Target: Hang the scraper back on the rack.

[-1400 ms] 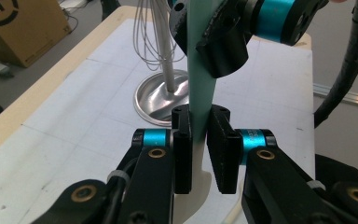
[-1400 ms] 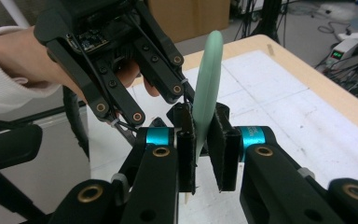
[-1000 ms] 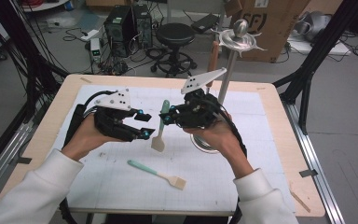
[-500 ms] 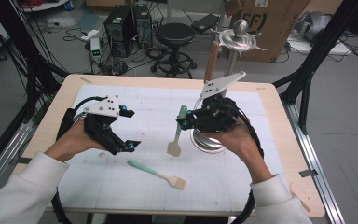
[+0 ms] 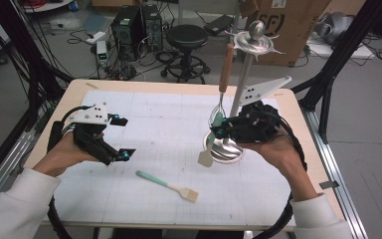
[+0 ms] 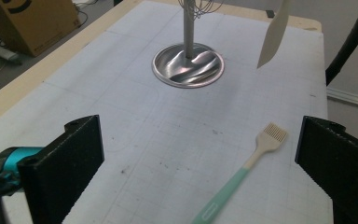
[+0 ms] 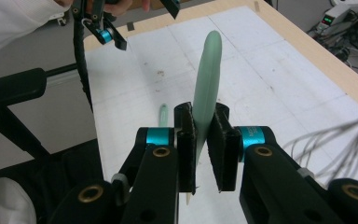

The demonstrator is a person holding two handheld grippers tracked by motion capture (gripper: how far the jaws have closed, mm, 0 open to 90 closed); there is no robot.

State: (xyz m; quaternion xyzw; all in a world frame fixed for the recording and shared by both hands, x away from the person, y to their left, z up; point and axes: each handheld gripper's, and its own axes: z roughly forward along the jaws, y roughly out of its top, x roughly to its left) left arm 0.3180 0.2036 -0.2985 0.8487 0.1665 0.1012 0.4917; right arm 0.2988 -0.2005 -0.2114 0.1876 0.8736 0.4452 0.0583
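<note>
From the high view, the right claw [image 5: 218,130] hangs above the round steel base of the utensil stand [image 5: 222,148], clamped on a spatula [image 5: 212,141] with a mint-green handle and a cream blade that points down, its tip hanging over the base's left rim. A wooden-handled whisk [image 5: 224,74] hangs from the stand's top disc, close beside the pole. The left claw [image 5: 122,137] is held well to the left above the white gridded surface [image 5: 164,114], its jaws spread wide with nothing between them; they have just been opening. A mint-handled pastry brush [image 5: 168,184] lies flat on the surface near the front edge, between the two hands.

The right gripper view gives what the overhead one cannot: both pads pressed flat on the spatula's green handle [image 7: 206,100], which rises past the jaws, with the brush's handle end [image 7: 163,115] lying beyond on the surface.

The left gripper view shows the brush's cream bristles [image 6: 272,134] lying between the wide-set jaws but touching neither, the stand's rippled base [image 6: 188,65] farther off, and the spatula's blade [image 6: 274,35] hanging in the air at the upper right.
</note>
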